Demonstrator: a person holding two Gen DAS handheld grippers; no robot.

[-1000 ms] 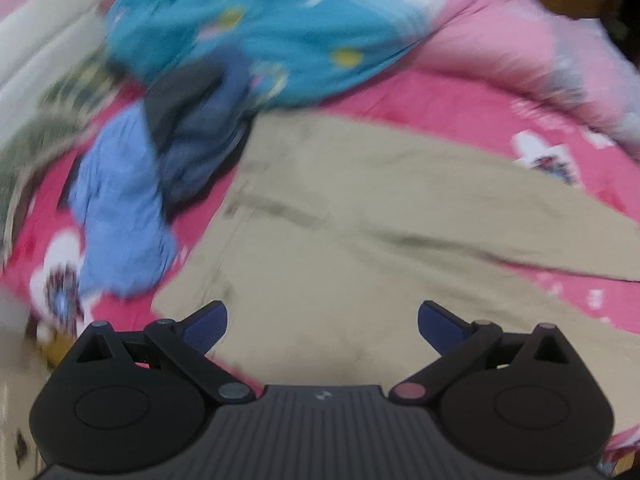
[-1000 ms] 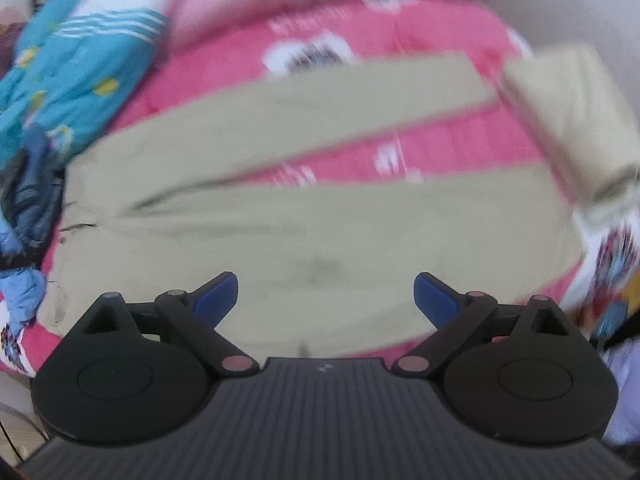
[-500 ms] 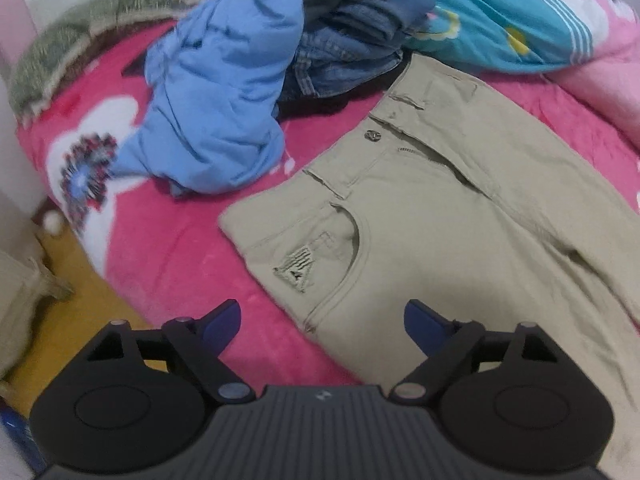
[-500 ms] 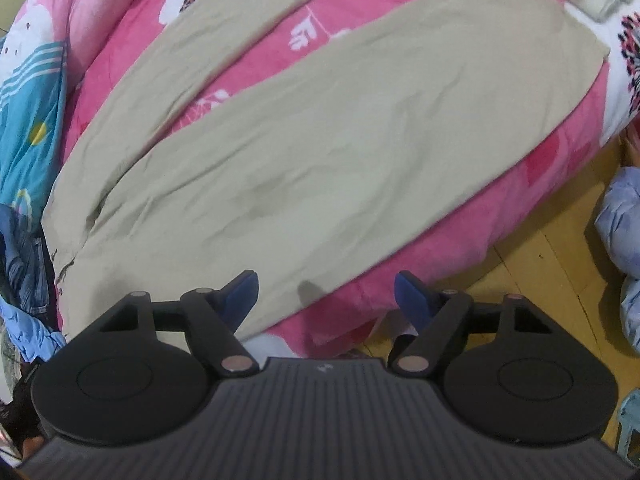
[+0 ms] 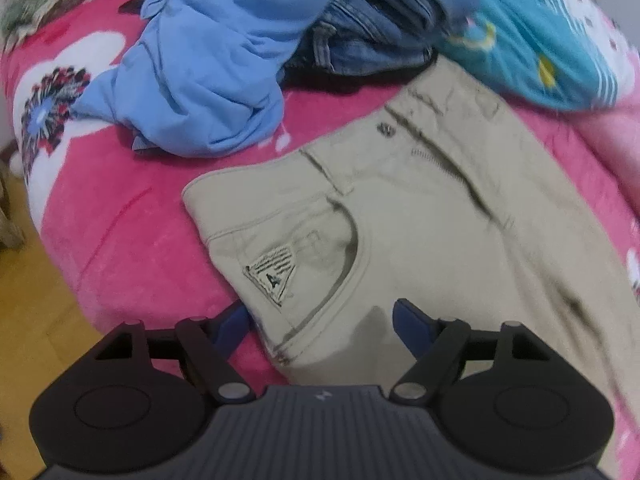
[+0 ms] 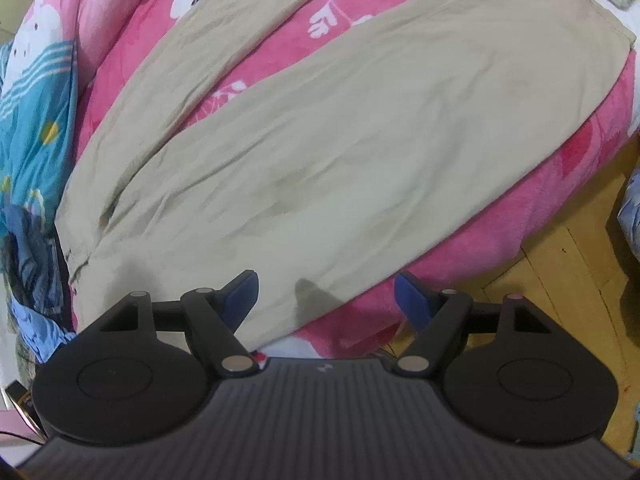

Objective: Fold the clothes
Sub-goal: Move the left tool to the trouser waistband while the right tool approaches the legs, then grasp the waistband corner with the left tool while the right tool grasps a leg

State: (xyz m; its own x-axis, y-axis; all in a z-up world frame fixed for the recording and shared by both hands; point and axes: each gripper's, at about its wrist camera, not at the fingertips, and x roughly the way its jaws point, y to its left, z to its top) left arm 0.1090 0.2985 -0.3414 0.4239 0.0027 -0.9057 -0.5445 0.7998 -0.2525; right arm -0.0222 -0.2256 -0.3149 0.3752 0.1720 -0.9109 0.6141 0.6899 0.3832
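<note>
I am working over a bed covered by a pink blanket (image 5: 132, 216) with white flower prints, and yellow wooden floor (image 6: 560, 280) shows past its near edge. Khaki trousers (image 5: 420, 208) lie flat along that near edge, waistband toward the left end, the two legs spread apart in a narrow V toward the right end.

My left gripper (image 5: 320, 316) hangs just above the hip pocket, near the waistband corner; its blue fingers are spread wide and have nothing between them. My right gripper (image 6: 326, 294) hovers over the lower edge of the nearer trouser leg (image 6: 360, 152) where it meets the bed's edge, jaws equally wide apart and empty.

Only the left view shows the waistband button, fly and a small sewn label on the pocket, plus a crumpled light blue garment (image 5: 208, 68) and folded jeans (image 5: 372, 36) heaped toward the far left corner. Only the right view shows both legs down to the hem. A teal patterned cloth (image 5: 540, 40) appears in both.
</note>
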